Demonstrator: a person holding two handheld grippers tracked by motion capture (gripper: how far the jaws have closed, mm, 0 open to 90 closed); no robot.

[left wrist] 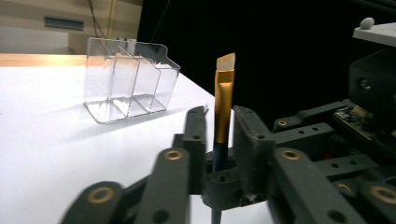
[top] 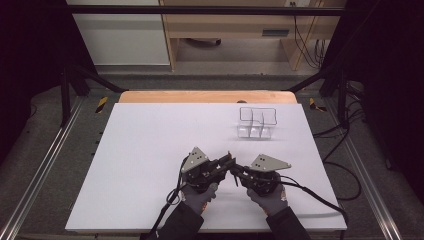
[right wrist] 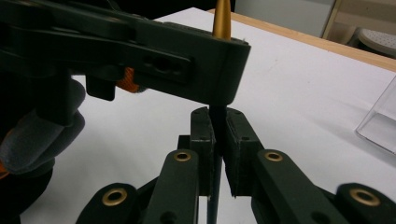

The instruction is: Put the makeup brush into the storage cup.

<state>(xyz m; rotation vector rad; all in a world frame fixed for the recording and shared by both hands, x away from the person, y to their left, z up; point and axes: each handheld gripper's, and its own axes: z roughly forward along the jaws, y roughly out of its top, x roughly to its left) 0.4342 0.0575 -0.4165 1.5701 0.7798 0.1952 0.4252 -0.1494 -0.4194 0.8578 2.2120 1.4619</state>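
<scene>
**Brush held upright between both grippers, organizer ahead to the right**

Brush (top: 234, 176) first, from the high view: you hold it where your two grippers meet, near the front edge of the white table (top: 150, 150). Your left gripper (top: 227, 162) and right gripper (top: 236, 172) face each other, tips nearly touching. The clear organizer (top: 257, 123) stands well apart, farther from you and slightly right, so your right hand is the nearer one.

Left gripper view: the brush (left wrist: 223, 112) stands upright between your jaws, gold ferrule and pale angled bristles on top, dark handle running down. The jaws sit narrow around the handle. The organizer (left wrist: 128, 79) stands beyond, its compartments open upward.

Right gripper view: your jaws pinch the dark handle (right wrist: 216, 135) lower down, close together, under the left gripper (right wrist: 140, 51). The long axis is vertical, probably suiting a straight drop into a compartment.
</scene>
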